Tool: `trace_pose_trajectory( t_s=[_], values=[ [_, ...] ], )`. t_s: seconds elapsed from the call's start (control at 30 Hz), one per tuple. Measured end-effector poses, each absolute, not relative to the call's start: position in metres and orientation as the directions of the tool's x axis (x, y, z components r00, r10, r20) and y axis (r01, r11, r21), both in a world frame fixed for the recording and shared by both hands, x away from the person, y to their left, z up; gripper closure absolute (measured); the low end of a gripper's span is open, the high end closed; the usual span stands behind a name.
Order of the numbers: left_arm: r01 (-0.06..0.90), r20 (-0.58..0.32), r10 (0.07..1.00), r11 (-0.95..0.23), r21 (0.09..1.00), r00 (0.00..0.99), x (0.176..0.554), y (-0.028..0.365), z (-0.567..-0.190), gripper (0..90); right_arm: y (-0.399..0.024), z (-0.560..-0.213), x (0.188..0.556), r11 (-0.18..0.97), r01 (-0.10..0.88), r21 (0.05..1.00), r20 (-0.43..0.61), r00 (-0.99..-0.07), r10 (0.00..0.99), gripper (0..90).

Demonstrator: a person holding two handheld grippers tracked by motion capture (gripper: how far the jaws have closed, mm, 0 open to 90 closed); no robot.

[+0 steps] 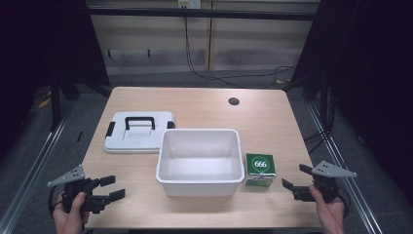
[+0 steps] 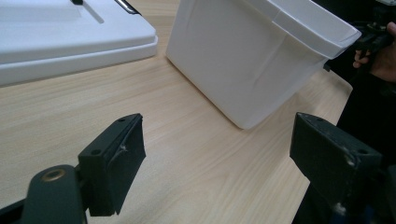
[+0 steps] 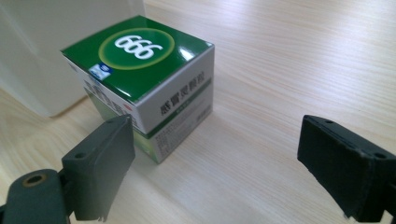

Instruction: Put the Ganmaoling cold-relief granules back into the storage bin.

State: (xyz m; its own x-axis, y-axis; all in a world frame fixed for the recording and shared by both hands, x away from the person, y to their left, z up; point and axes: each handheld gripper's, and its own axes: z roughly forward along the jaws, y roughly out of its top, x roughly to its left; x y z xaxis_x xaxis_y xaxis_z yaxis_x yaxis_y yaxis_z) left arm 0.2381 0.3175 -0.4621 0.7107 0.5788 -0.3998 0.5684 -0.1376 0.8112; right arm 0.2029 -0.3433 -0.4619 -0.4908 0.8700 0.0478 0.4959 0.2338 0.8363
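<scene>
A white plastic bin [image 1: 199, 161] stands empty in the middle of the wooden table [image 1: 195, 102]. Its white lid [image 1: 139, 131] with a black handle lies flat to the left behind it. A green and white box [image 1: 260, 169] marked 666 sits just right of the bin. My left gripper [image 1: 113, 187] hovers open at the front left, its jaws aimed at the bin's near corner [image 2: 252, 60]. My right gripper [image 1: 296, 176] is open at the front right, with the box [image 3: 144, 79] a short way ahead of its left jaw.
A round cable hole [image 1: 234, 101] is in the table's far right part. Black frame rails and dark curtains flank the table, and cables run across the floor behind it. The lid [image 2: 60, 37] lies left of the bin in the left gripper view.
</scene>
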Motion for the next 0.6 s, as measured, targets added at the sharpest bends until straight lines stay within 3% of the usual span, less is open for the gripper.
trace_pose_trajectory(
  t_s=[0.3, 0.4, 0.6],
  values=[
    [0.575, -0.404, 0.581, -0.139, 0.806, 0.706, 0.239, 0.318, -0.464, 18.0, -0.342, -0.457, 0.202, 0.194, 0.48, 0.856, 0.082, -0.495, 0.865, 10.5],
    [0.573, -0.4, 0.588, -0.136, 0.808, 0.703, 0.238, 0.318, -0.463, 18.0, -0.341, -0.451, 0.201, 0.214, 0.474, 0.854, 0.074, -0.517, 0.853, 10.7],
    [0.566, -0.398, 0.578, -0.139, 0.813, 0.713, 0.237, 0.318, -0.462, 18.0, -0.339, -0.443, 0.21, 0.231, 0.524, 0.82, 0.152, -0.588, 0.794, 13.2]
  ],
)
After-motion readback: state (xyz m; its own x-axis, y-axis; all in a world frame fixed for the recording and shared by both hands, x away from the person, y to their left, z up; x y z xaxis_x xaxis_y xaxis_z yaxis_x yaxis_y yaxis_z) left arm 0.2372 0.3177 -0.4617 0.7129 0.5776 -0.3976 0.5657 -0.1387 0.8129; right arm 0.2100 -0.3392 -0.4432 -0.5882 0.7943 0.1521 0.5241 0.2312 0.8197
